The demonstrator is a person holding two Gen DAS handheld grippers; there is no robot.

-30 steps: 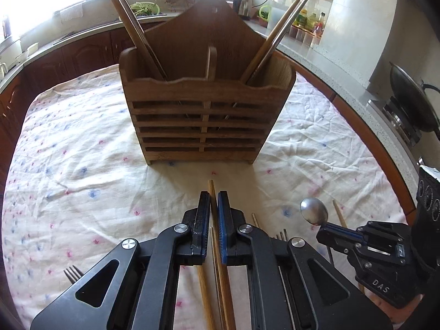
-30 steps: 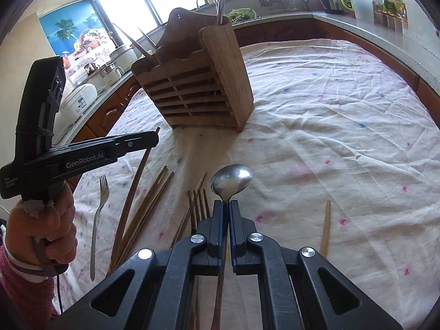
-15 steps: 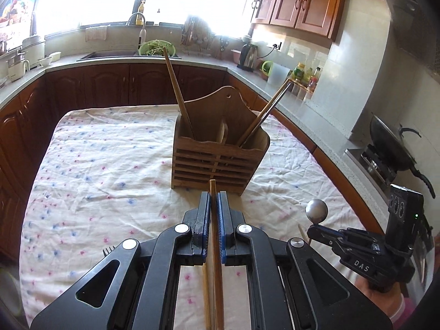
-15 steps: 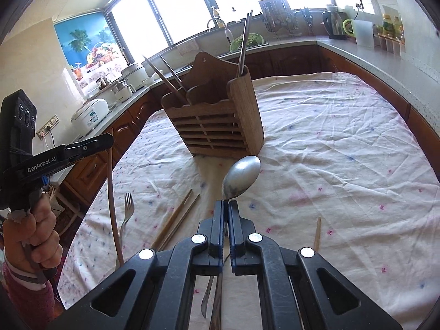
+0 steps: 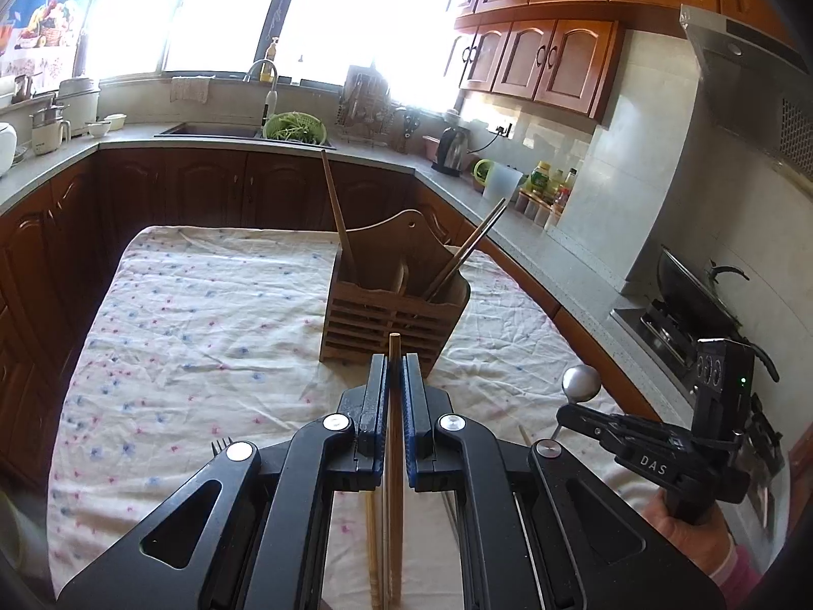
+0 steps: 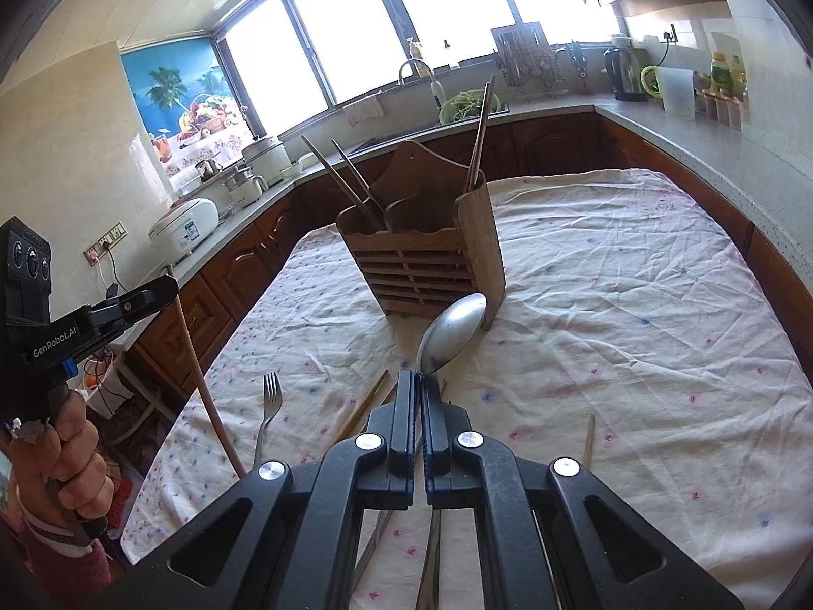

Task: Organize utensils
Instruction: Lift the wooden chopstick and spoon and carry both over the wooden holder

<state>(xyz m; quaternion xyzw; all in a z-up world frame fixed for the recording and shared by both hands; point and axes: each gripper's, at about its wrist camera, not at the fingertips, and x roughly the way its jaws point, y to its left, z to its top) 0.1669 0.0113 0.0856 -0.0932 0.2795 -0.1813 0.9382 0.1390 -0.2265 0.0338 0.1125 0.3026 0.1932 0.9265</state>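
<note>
Utensils split between our two grippers: left gripper [image 5: 395, 376] clamps a wooden chopstick [image 5: 394, 406], raised above the tabletop [image 5: 203, 315]; right gripper [image 6: 420, 396] pinches a metal spoon [image 6: 451, 331] by its neck, bowl forward. Wooden caddy [image 6: 427, 264] stands mid-cloth, chopsticks leaning in both outer compartments. We note a fork [image 6: 268, 406] and loose chopsticks [image 6: 363, 406] lying flat nearer us.

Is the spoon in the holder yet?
No, out. The right gripper holds the spoon in the air, short of the holder.
</note>
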